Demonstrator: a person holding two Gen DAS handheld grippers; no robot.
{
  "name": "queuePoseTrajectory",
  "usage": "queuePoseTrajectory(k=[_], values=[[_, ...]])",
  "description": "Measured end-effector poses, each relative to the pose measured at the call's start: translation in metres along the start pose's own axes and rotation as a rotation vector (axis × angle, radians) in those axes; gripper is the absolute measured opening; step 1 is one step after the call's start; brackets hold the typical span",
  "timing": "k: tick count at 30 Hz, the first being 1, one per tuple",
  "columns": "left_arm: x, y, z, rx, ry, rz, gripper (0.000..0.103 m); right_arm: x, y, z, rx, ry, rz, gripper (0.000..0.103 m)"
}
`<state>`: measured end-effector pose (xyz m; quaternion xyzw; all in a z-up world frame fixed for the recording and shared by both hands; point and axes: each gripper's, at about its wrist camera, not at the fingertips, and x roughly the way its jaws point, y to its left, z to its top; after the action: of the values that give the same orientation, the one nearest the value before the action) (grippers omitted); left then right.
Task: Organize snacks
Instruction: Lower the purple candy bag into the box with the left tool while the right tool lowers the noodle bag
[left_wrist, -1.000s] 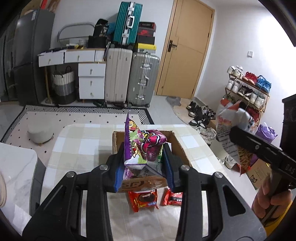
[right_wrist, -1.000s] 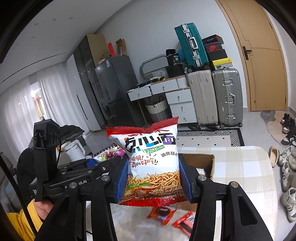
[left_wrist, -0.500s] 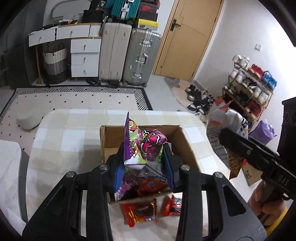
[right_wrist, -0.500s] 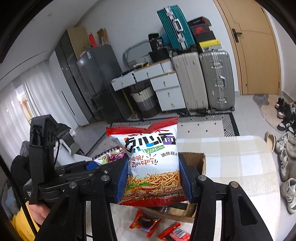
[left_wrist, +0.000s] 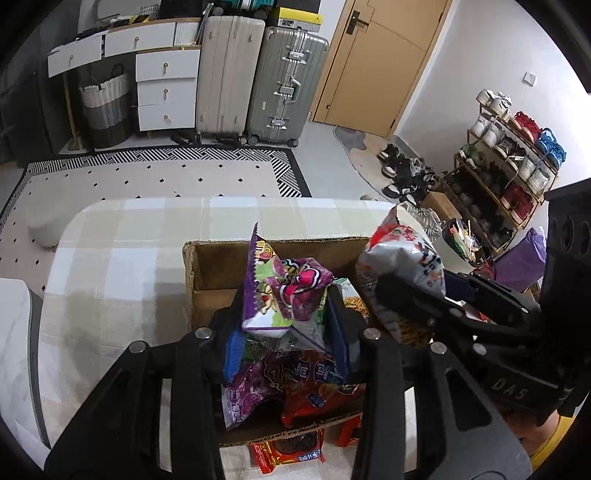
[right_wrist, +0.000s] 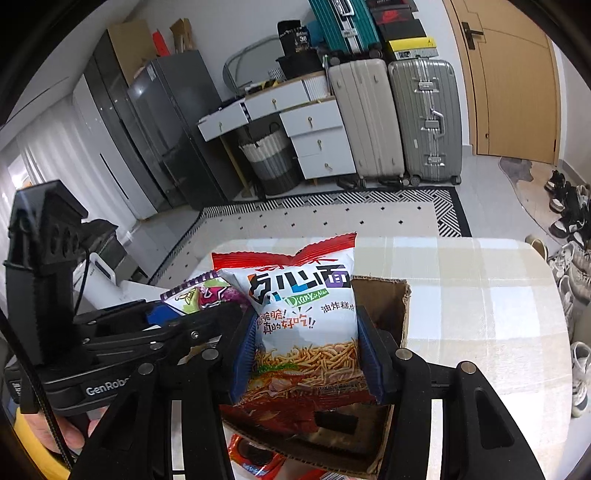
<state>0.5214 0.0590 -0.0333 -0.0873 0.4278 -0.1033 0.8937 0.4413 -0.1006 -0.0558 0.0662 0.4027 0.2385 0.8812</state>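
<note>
The left tool (left_wrist: 288, 325) pinched a crumpled purple-and-green foil snack packet (left_wrist: 284, 291) between its blue pads, upright over the open brown cardboard box (left_wrist: 218, 273). The right tool (right_wrist: 306, 354) was clamped on a puffy white-and-red bag of fried noodle snack (right_wrist: 303, 317) printed with bold dark characters and a picture of golden sticks; the bag stood upright just above the box's right side. Inside the box lay a purple packet (left_wrist: 251, 387) and a red packet (left_wrist: 317, 384). Just outside its near wall, on the counter, lay a red-wrapped chocolate biscuit pack (left_wrist: 291, 452).

Against the view a second before, both tools had come forward and down: the box, then small beyond the packets, now filled the lower frame under them, and the two tools had drawn close side by side. Neither grip had loosened.

The counter (left_wrist: 122, 266) wore a pale checked cloth in cream, white and light green. Beyond it lay a cream rug with black diamonds and a striped border (left_wrist: 155, 177), then a white drawer unit (left_wrist: 166, 88), a beige suitcase (left_wrist: 225, 74) and a silver one (left_wrist: 284, 85), a wooden door (left_wrist: 384, 62), and a shoe rack (left_wrist: 513, 158) at right.
</note>
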Motion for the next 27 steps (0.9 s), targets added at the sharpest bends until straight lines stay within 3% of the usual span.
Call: queuePoseTrajectory(k=[7, 10, 12, 18, 27], values=[[0.019, -0.002, -0.005, 0.012, 0.019, 0.006, 0.04, 0.018, -0.009, 0.001, 0.03, 0.037, -0.007, 0.05], [0.014, 0.005, -0.009, -0.014, 0.001, -0.012, 0.05, 0.023, -0.014, -0.002, 0.048, 0.053, -0.01, 0.05], [0.009, 0.006, -0.009, -0.016, -0.003, -0.035, 0.063, 0.024, -0.015, -0.003, 0.053, 0.057, -0.012, 0.05], [-0.015, 0.005, -0.015, 0.006, -0.039, 0.0, 0.063, 0.022, -0.012, 0.0, 0.036, 0.054, -0.028, 0.05], [-0.038, 0.014, -0.031, -0.007, -0.029, 0.014, 0.063, 0.028, -0.005, -0.002, -0.003, 0.077, -0.084, 0.054]])
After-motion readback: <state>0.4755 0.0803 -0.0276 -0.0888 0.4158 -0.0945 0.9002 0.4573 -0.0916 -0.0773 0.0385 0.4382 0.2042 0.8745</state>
